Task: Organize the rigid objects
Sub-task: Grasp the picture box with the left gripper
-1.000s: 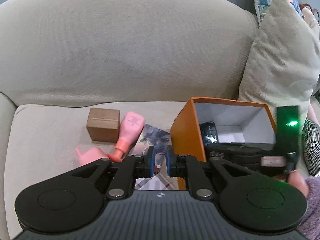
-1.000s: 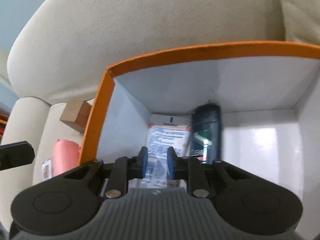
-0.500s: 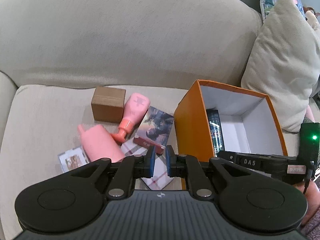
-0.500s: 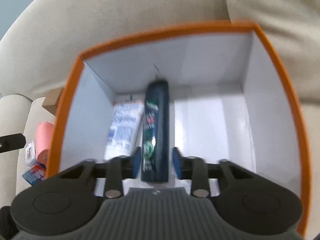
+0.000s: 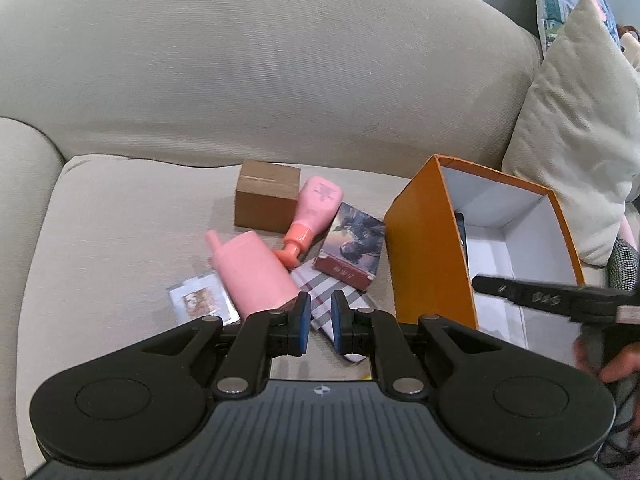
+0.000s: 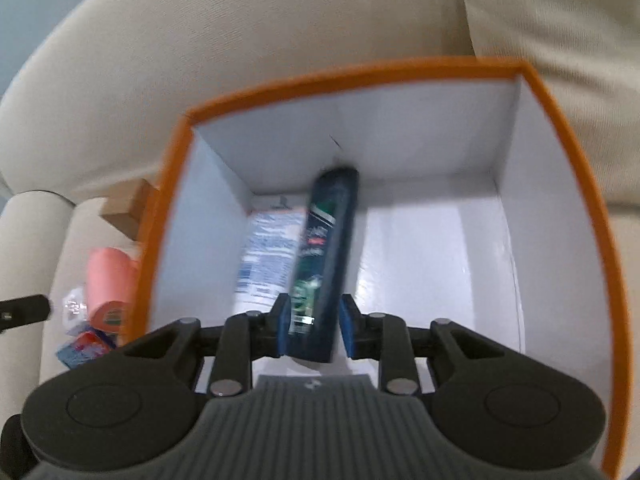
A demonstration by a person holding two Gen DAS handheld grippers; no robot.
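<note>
An orange box (image 5: pixel 424 248) with white inside stands on the sofa seat; it also shows in the right wrist view (image 6: pixel 560 120). My right gripper (image 6: pixel 314 326) is above it, its fingers closed around a dark blue-green spray can (image 6: pixel 324 256) tilted over a white packet (image 6: pixel 268 256) on the box floor. My left gripper (image 5: pixel 319 326) is shut and empty above the seat. In front of it lie a pink cup (image 5: pixel 250 272), a pink bottle (image 5: pixel 314 212), a brown carton (image 5: pixel 266 200), a picture box (image 5: pixel 352 248), a plaid cloth (image 5: pixel 324 304) and a small card (image 5: pixel 198 300).
The sofa back (image 5: pixel 260 72) rises behind the items, with the armrest (image 5: pixel 20 184) at the left. A beige cushion (image 5: pixel 580 152) leans right of the orange box. The right gripper's body (image 5: pixel 560 300) reaches over the box's near end.
My right gripper has risen out of the box and closed on the spray can, which has tilted up. My left gripper has pulled back and up, so more seat items show.
</note>
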